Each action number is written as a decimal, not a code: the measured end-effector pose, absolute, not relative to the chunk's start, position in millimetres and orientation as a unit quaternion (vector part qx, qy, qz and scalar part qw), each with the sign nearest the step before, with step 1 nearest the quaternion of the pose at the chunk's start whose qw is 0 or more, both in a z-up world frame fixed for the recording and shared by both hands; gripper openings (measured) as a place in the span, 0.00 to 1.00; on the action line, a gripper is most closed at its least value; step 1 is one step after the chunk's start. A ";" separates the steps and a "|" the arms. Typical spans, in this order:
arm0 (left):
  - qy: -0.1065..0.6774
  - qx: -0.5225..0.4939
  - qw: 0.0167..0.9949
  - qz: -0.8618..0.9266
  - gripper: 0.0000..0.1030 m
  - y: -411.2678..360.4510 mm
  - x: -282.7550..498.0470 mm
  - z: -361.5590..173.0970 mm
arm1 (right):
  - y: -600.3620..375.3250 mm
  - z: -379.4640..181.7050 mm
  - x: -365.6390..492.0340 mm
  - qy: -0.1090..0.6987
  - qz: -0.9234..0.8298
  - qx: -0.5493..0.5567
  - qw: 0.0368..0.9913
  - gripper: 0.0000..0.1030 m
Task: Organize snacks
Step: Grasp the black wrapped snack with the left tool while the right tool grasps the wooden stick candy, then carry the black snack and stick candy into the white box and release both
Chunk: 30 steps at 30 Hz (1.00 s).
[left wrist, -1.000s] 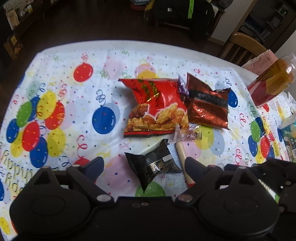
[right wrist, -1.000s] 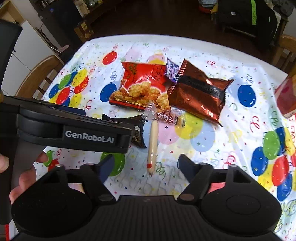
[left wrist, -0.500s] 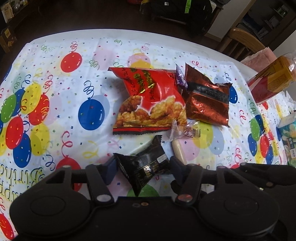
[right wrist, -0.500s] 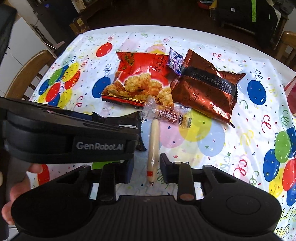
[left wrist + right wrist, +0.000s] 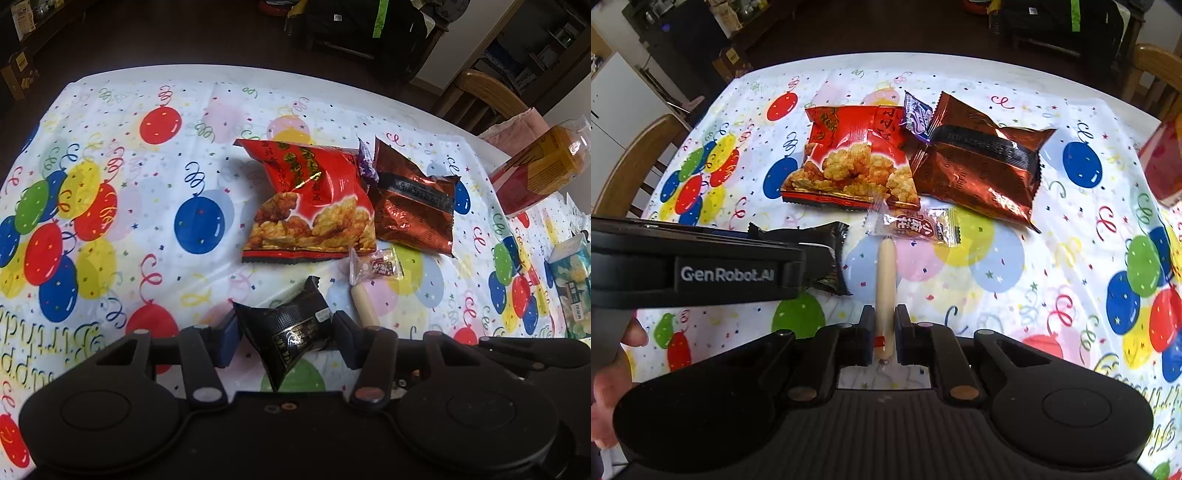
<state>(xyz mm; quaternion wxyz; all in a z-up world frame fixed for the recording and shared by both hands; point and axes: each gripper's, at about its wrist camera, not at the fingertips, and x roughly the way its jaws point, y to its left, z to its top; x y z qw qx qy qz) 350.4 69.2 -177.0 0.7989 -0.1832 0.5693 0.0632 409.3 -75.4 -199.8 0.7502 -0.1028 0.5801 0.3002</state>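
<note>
A black snack packet sits crumpled between the blue pads of my left gripper, which is shut on its sides. In the right wrist view the same packet pokes out from behind the left gripper's body. My right gripper is shut on the near end of a pale sausage stick lying on the balloon tablecloth. Beyond lie a red rice-cracker bag, a brown foil bag, a clear wrapped candy and a small purple packet.
An orange and red box and a teal tissue pack stand at the table's right edge. Wooden chairs flank the table, one at the left and one at the far right. A hand holds the left gripper.
Both grippers moved forward and went from open to shut: the left onto the black packet, the right onto the sausage stick. The other snacks have not moved.
</note>
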 end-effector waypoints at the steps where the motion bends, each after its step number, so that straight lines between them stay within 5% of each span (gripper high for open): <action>1: 0.568 -0.184 0.800 0.062 0.49 69.4 348.4 -174.7 | -77.4 -196.5 407.6 0.579 0.302 -0.101 0.750 0.10; 30: 0.525 -0.160 0.836 0.013 0.49 58.1 245.0 -68.5 | -138.0 -72.5 291.6 0.527 0.330 -0.073 0.780 0.10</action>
